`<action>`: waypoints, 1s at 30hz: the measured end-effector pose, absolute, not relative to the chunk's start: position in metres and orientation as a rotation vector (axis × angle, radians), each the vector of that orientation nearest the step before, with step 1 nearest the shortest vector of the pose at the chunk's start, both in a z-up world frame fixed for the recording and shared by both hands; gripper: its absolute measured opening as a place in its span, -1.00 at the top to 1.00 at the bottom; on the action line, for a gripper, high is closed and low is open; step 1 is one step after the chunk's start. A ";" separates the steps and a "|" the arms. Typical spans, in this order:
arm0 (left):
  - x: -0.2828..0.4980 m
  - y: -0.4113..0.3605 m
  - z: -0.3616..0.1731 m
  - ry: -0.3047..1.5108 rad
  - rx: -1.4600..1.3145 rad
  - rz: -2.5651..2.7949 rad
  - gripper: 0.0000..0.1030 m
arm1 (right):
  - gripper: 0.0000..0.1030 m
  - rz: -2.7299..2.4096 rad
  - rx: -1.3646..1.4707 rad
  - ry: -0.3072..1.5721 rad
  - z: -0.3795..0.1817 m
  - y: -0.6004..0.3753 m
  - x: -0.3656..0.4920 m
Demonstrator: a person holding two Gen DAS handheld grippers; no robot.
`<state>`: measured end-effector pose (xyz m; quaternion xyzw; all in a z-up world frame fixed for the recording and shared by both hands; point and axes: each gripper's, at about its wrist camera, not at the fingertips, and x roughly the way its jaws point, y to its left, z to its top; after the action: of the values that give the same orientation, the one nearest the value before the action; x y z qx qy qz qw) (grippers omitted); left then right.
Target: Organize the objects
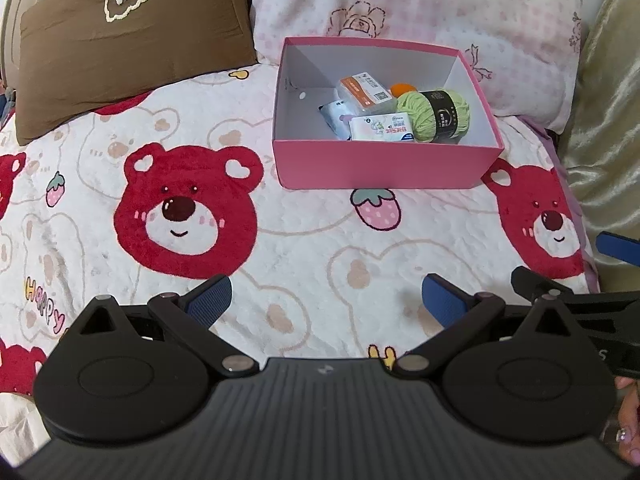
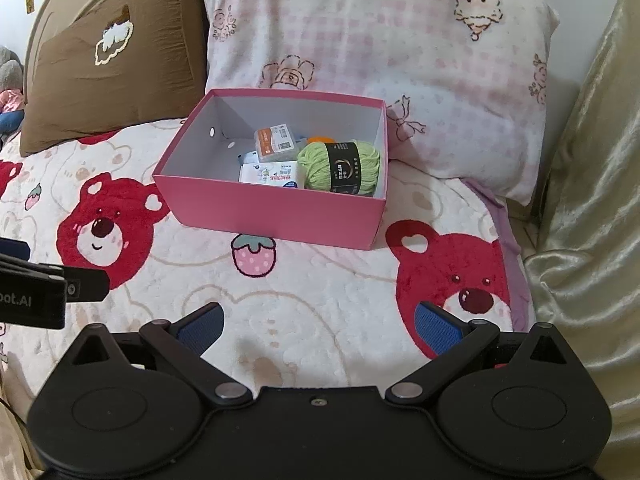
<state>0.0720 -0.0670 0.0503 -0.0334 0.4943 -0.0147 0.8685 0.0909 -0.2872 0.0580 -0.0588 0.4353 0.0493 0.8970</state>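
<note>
The left claw [image 1: 326, 300] is hovering released over the bear-print blanket [image 1: 304, 240] on the bed, its blue pads spread wide with nothing between them. The right claw [image 2: 318, 328] is hanging the same way, fingers parted and empty, above a red bear face on the blanket [image 2: 320, 280].

Ahead of both claws, the pink box [image 1: 384, 168] is sitting open on the blanket, its far side just in front of the pink checked pillow [image 1: 420, 0]. Inside it, toward the right, a skein of light green yarn [image 1: 436, 114] with a black label is lying beside a white tissue pack [image 1: 382, 130], an orange-and-white packet [image 1: 364, 90] and a small pale pouch [image 1: 334, 116]; something orange [image 1: 404, 89] is peeking out behind the yarn.

The left wrist view is catching the right claw at its right edge, plus a few fingertips [image 1: 630, 428] of the person's hand at the lower right. The right wrist view is showing the left claw's black body at its left edge, two round holes in the box's left wall, and a grey plush shape [image 2: 10, 68] beyond the brown pillow [image 2: 116, 68]. A shiny gold fabric [image 2: 592, 200] is draping along the right side.
</note>
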 end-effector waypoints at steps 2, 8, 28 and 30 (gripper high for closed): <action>0.072 -0.065 0.050 1.034 -0.078 -0.038 -1.00 | -1.00 0.102 -0.123 0.903 0.058 -0.286 0.091; 0.071 -0.062 0.052 1.013 -0.069 -0.025 -1.00 | -1.00 0.103 -0.120 0.914 0.057 -0.282 0.094; 0.078 -0.056 0.044 1.023 -0.091 -0.031 -1.00 | -1.00 0.091 -0.096 0.948 0.051 -0.285 0.103; 0.077 -0.057 0.044 1.025 -0.099 -0.045 -1.00 | -1.00 0.091 -0.077 0.942 0.055 -0.287 0.103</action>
<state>0.0772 -0.0571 0.0438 -0.0473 0.4900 -0.0214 0.8702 0.1027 -0.2874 0.0548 -0.0373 0.4535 0.0438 0.8894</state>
